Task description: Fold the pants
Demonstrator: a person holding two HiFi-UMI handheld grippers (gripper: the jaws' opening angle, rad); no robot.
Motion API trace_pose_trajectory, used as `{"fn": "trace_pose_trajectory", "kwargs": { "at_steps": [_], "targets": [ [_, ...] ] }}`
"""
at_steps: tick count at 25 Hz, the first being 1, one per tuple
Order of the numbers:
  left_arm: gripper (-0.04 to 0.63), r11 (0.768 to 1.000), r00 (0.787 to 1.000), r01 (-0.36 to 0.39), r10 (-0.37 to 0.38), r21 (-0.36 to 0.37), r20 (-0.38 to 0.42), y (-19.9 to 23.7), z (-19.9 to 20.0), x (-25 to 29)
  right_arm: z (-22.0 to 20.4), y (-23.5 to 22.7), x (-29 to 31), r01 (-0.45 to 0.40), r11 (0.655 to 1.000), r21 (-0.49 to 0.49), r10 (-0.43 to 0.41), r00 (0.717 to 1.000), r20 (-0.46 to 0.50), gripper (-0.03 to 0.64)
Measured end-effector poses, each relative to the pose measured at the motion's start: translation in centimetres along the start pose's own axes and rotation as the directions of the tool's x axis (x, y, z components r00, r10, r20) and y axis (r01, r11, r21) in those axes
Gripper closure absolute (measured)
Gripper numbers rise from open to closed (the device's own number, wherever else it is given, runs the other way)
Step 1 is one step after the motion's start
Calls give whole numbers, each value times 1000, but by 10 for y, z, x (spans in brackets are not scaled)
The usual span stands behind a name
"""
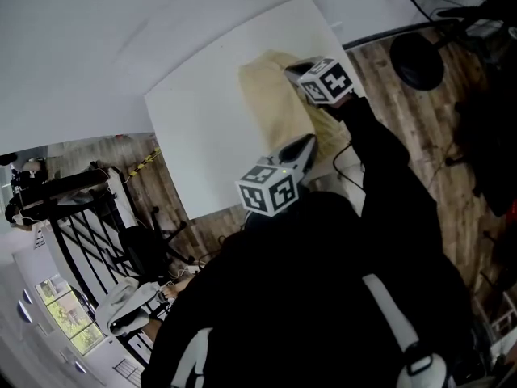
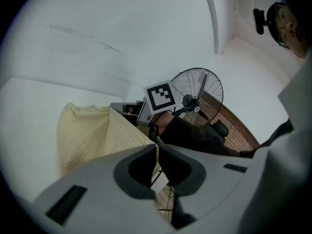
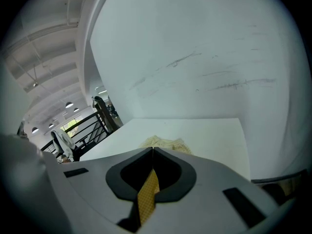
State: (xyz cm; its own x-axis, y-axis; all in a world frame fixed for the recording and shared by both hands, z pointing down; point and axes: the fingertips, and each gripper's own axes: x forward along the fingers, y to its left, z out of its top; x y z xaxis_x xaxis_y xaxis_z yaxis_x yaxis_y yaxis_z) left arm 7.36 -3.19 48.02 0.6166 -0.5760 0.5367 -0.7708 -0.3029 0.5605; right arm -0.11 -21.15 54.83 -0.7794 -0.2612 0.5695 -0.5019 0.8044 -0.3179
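White table pushed up against a plain white wall that's a bit scuffed. The floor is brown wood planks. There's a black standing fan on a round base off to one side. Over on the other side you get a black railing with a black office chair near it, and bright windows further back. Round lights up in the ceiling.

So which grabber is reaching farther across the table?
The right gripper, out at the far end of the yellow pants. The left gripper is nearer the person, by the edge of the table.
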Motion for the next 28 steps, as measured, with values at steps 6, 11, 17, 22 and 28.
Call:
{"fn": "trace_pose_trajectory", "kwargs": {
  "at_steps": [6, 11, 17, 22, 28],
  "targets": [
    [575, 998, 997, 42, -45, -48, -55, -5, -6, 34, -13, -21, 0, -46, 998, -44, 43, 997, -62, 609],
    [575, 995, 994, 59, -66, -79, -92, -7, -12, 62, -32, -40, 3, -53, 997, -58, 46, 992, -115, 609],
    [575, 994, 985, 73, -84, -79, -148, -7, -24, 91, -52, -56, 5, -62, 997, -51, 55, 990, -133, 609],
    [575, 994, 977, 83, -95, -71, -192, -10, -33, 107, -62, -65, 2, -55, 998, -37, 49, 988, -143, 609],
    [575, 993, 967, 100, -111, -58, -230, -13, -43, 114, -65, -72, -5, -52, 997, 63, 58, 995, -85, 607]
  ]
}}
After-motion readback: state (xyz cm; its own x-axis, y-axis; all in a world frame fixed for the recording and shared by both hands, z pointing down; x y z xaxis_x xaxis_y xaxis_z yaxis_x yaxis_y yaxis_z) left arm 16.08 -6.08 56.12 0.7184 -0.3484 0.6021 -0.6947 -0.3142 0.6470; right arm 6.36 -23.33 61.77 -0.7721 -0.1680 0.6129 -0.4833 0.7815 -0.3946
